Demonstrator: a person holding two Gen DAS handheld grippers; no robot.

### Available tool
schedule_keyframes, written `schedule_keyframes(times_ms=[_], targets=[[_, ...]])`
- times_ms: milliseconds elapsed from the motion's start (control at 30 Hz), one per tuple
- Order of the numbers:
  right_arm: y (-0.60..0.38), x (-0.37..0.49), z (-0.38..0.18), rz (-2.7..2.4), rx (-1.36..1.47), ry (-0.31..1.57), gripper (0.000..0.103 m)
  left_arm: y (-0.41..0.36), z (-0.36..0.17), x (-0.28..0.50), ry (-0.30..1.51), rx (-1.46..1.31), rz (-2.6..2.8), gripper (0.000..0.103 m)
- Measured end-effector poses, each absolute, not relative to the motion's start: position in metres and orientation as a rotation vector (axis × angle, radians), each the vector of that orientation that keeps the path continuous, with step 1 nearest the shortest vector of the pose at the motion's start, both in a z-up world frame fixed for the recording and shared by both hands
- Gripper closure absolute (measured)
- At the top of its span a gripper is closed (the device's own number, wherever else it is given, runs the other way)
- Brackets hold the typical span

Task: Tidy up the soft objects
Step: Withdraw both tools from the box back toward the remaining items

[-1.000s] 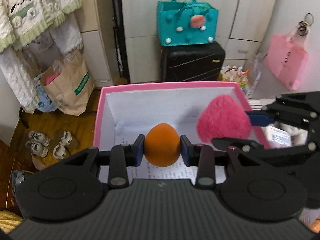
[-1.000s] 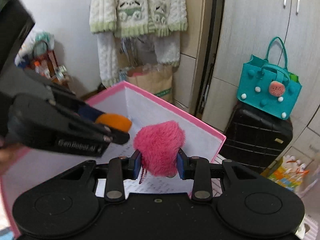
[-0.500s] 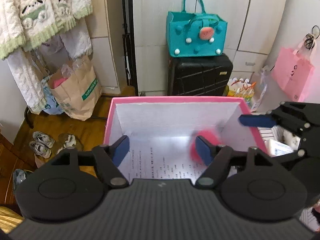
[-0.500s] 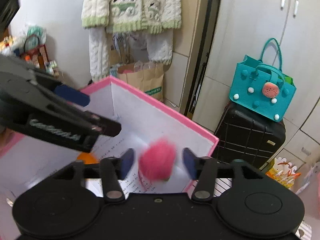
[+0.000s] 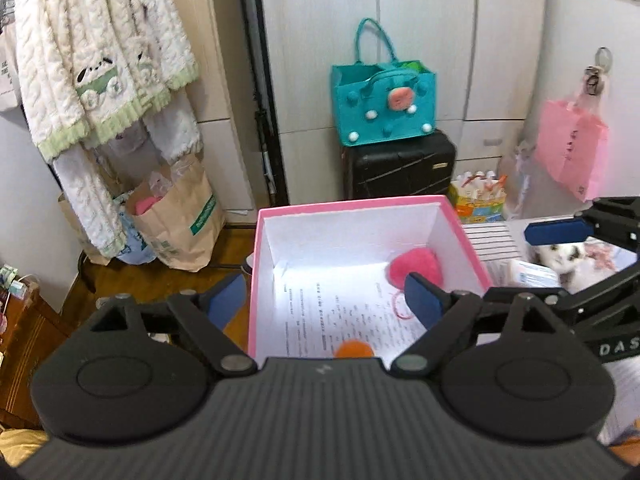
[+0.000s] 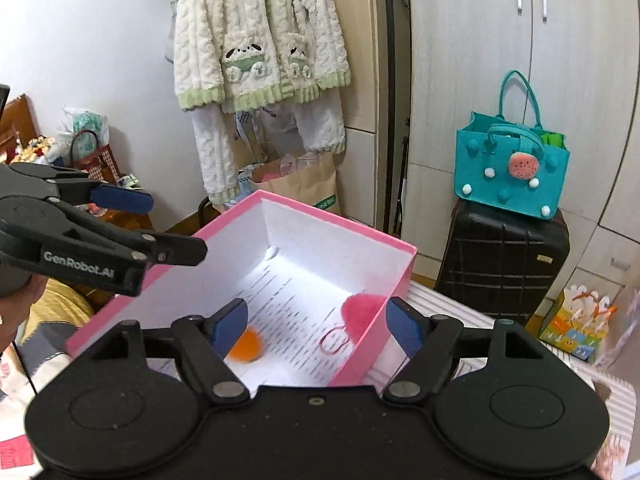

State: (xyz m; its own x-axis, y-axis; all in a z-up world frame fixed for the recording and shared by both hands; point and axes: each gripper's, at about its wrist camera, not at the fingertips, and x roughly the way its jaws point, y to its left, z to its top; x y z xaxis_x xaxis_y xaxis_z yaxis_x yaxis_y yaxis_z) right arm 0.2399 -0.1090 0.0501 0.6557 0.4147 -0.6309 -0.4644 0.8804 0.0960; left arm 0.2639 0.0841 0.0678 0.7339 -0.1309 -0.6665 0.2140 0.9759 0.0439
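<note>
Showing both grippers' jaws just opened and empty, only the right view reveals the whole orange ball (image 6: 245,345) in the pink box (image 6: 316,214).

Teal bag (image 5: 383,106) atop black suitcase (image 5: 400,168)

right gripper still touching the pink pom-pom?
Apart. Right wrist view: the right gripper has just been opening, and the pink pom-pom lies on the pink box floor, clear of both fingers.
</note>
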Motion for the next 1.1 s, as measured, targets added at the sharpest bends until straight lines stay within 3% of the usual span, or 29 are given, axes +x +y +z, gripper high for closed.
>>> schedule_keyframes(times_ms=[167,233,300,800,1100], targets=[[-0.112,0.211,0.066,0.488,-0.069,0.677,0.022,0.089,0.090,0.240,0.703,0.116,-0.210,0.013],[-0.115,0.199,0.071,0.495,-0.061,0.674,0.018,0.088,0.097,0.230,0.692,0.135,-0.212,0.010],[-0.119,0.187,0.076,0.502,-0.036,0.663,0.007,0.088,0.103,0.217,0.686,0.153,-0.225,0.007],[-0.165,0.090,0.075,0.537,-0.030,0.609,0.007,0.079,0.095,0.127,0.686,0.219,-0.362,0.002],[-0.210,0.045,0.040,0.434,0.048,0.572,0.007,0.062,0.071,0.082,0.640,0.191,-0.448,0.002]])
